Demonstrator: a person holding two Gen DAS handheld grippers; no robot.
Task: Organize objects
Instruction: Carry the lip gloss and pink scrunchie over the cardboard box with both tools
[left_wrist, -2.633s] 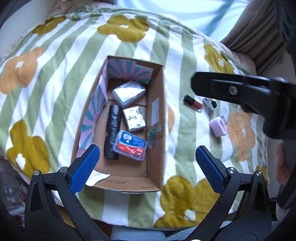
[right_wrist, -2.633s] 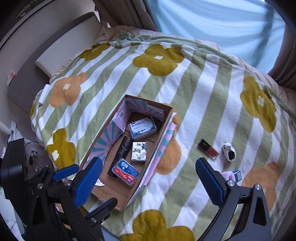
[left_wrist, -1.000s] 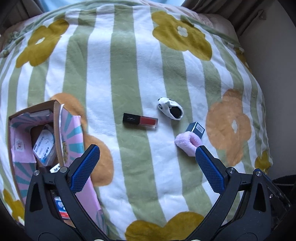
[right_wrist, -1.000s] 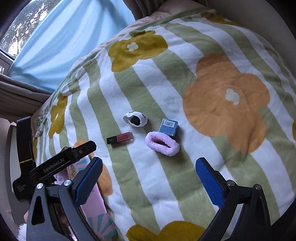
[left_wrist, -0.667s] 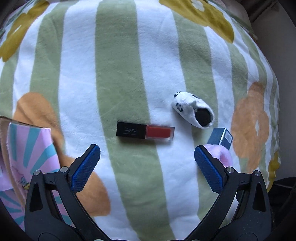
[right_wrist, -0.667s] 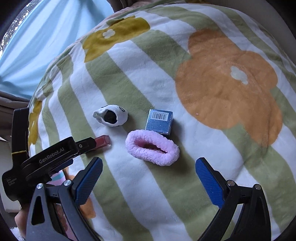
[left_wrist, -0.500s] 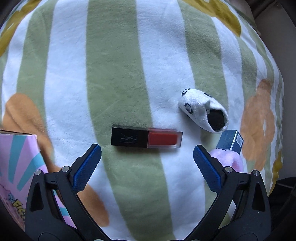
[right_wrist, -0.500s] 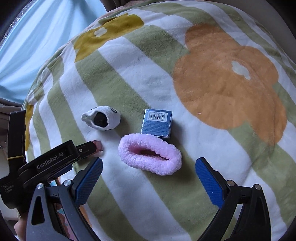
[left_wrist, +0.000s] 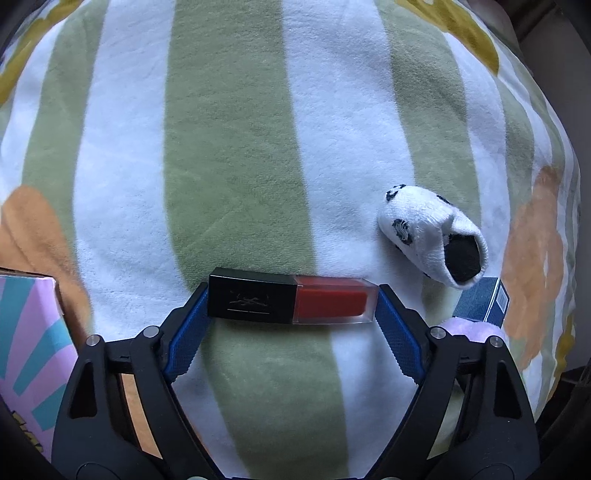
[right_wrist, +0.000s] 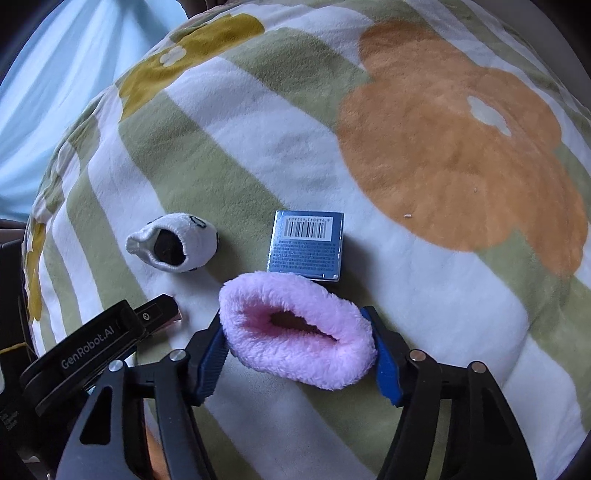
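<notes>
**Both claws close end-on over their picks on the bed blanket**

The left claw (left_wrist: 291, 308) has just been closing, and the long black-capped lip-colour tube with a clear red body (left_wrist: 293, 301) lies crosswise between its blue pads; each pad meets one end of the tube, so it looks gripped lengthwise, probably because the tube lies flat across the line of approach. The right claw (right_wrist: 295, 334) has also just been closing, far more narrowly, and its pads press into both ends of the fluffy pink plush slipper-shaped pouch (right_wrist: 295, 332), which squashes inward; a soft thing needs that deeper squeeze.

Both things rest on the green-and-white striped fleece blanket with orange and mustard flowers (right_wrist: 443, 147), low enough for the steep downward reach.

Just beyond the right claw, touching the pouch's far edge, stands one small blue carton with a barcode (right_wrist: 306, 245). Beyond and left of it lies one white knitted sock with black spots (right_wrist: 173, 245), apart from the rest. At the left claw's near left shows a corner of the pink-and-teal patterned cardboard box (left_wrist: 26, 332), presumably the destination.

Count: one tube, one pouch, one carton, one sock, one box.
</notes>
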